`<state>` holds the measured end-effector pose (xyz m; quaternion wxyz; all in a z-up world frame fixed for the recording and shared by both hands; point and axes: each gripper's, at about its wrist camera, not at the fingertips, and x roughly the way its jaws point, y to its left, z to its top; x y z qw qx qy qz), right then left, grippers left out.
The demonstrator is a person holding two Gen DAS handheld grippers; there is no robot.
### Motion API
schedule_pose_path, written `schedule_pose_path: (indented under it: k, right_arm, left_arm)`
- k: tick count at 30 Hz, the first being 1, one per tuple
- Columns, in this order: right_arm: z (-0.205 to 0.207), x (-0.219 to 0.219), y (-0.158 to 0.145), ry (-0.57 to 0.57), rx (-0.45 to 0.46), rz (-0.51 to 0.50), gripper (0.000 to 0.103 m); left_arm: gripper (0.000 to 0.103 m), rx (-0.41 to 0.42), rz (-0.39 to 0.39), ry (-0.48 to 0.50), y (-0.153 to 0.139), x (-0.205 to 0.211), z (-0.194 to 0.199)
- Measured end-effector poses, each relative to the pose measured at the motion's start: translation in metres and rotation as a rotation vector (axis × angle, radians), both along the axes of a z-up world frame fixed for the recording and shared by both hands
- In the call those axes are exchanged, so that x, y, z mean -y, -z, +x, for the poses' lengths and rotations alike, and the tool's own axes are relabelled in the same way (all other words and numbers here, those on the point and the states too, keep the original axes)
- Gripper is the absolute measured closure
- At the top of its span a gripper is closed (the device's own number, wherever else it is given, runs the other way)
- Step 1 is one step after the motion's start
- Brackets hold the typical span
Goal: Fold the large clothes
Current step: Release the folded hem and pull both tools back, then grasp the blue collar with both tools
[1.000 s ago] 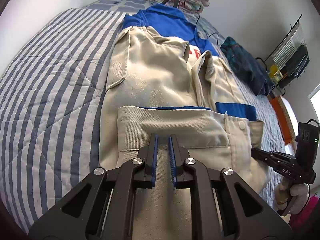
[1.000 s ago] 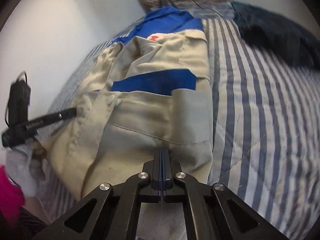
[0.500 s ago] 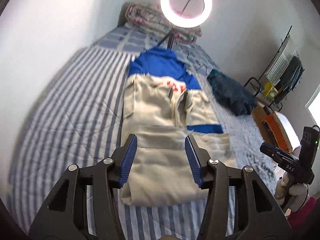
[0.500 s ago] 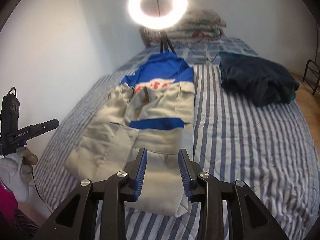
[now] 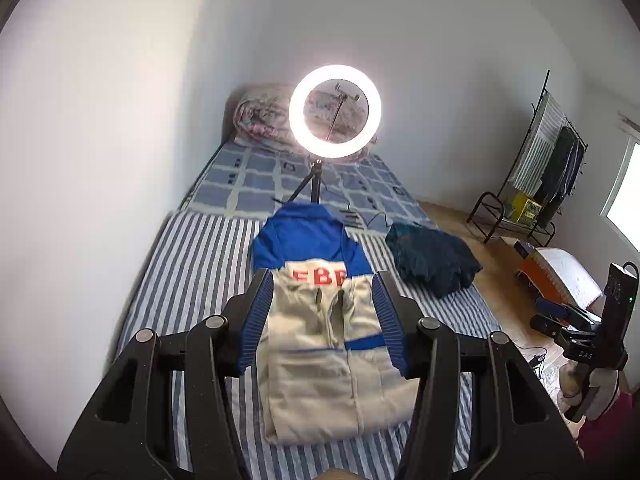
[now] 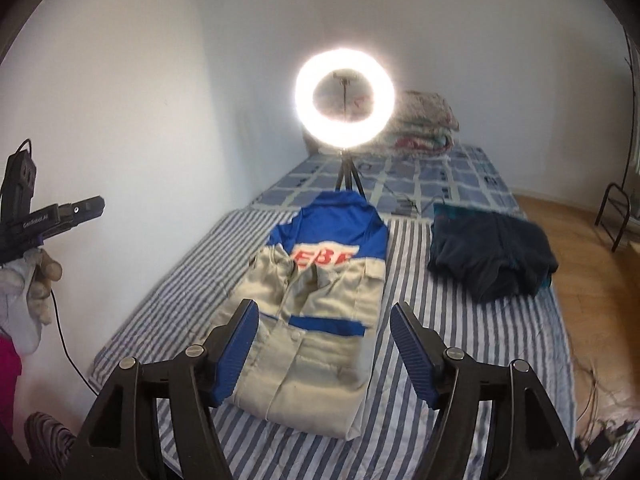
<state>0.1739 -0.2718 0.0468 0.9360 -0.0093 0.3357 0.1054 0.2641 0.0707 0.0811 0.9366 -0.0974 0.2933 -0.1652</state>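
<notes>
Grippers: we hold left gripper (image 5: 322, 322) and right gripper (image 6: 324, 354) spread wide, empty
Jacket (image 5: 320, 344): hem folded; we advise pinching both near corners evenly

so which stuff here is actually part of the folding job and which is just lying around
Job: beige and blue jacket, left gripper, right gripper, both open above it.
Lying about: dark garment, ring light, rolled quilt, clothes rack.

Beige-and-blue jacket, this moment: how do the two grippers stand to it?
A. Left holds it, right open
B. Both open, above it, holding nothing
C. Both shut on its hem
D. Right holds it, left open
B: the left gripper and right gripper both show spread jaws, with the jacket lying flat on the bed beyond them.
</notes>
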Motion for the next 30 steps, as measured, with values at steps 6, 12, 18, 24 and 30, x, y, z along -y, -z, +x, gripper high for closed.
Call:
schedule_pose_path:
  k: [6,12,18,24,30]
  right_arm:
    - [0.058,0.001,-0.043,-0.026,0.033,-0.057,0.033]
    - [0.149,0.014,-0.039,-0.022,-0.002,-0.045,0.041]
    - [0.242,0.022,0.015,-0.020,-0.061,-0.046,0.042]
    - [0.326,0.035,0.093,-0.011,-0.150,-0.043,0.049]
    - [0.390,0.045,0.174,-0.029,-0.246,-0.059,0.056]
  left_arm:
    - [0.050,0.007,-0.016,0.021,-0.035,0.006,0.077]
    - [0.049,-0.056,-0.037,0.032,-0.015,0.018,0.178]
    - [0.049,-0.150,-0.070,0.031,0.049,0.023,0.276]
    - [0.049,-0.253,-0.075,0.030,0.135,0.032,0.358]
    - [0.049,-0.350,0.013,0.036,0.223,0.034,0.414]
